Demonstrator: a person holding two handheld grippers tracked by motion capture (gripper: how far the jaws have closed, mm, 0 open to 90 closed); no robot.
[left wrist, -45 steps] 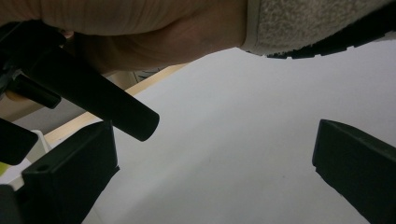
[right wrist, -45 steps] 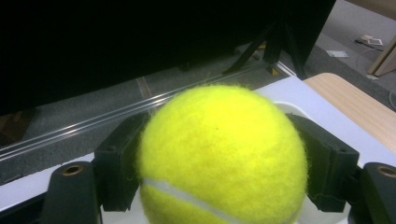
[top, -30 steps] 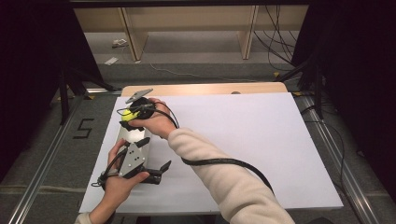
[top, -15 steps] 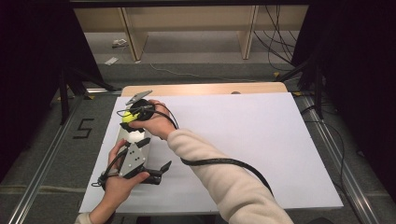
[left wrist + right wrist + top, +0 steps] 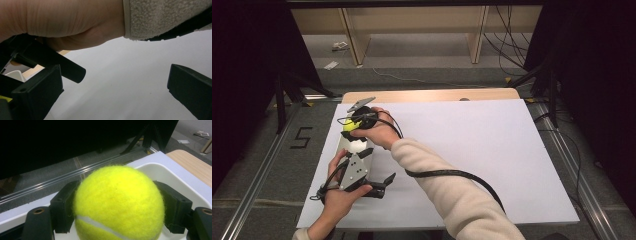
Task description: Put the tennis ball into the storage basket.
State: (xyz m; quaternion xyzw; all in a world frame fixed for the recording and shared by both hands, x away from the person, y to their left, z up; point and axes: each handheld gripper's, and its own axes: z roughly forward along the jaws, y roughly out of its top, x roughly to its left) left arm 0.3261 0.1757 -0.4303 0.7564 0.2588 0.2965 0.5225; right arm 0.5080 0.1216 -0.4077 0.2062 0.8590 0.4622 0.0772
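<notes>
A yellow tennis ball (image 5: 347,125) (image 5: 117,202) is clamped between the jaws of my right gripper (image 5: 351,123) (image 5: 117,205), which is shut on it. The right arm reaches across to the table's left side. Just below and behind the ball is a white container (image 5: 357,145) (image 5: 162,171); the ball hangs over its rim. My left gripper (image 5: 383,184) (image 5: 115,92) rests on the table nearer the front left, pointing right under the right forearm (image 5: 75,22). Its jaws are wide apart with nothing between them.
A white sheet (image 5: 472,150) covers the table, with a strip of bare wood (image 5: 432,95) along the far edge. The right gripper's black cable (image 5: 452,175) loops across the sheet. Metal rails (image 5: 257,180) run along both sides of the table.
</notes>
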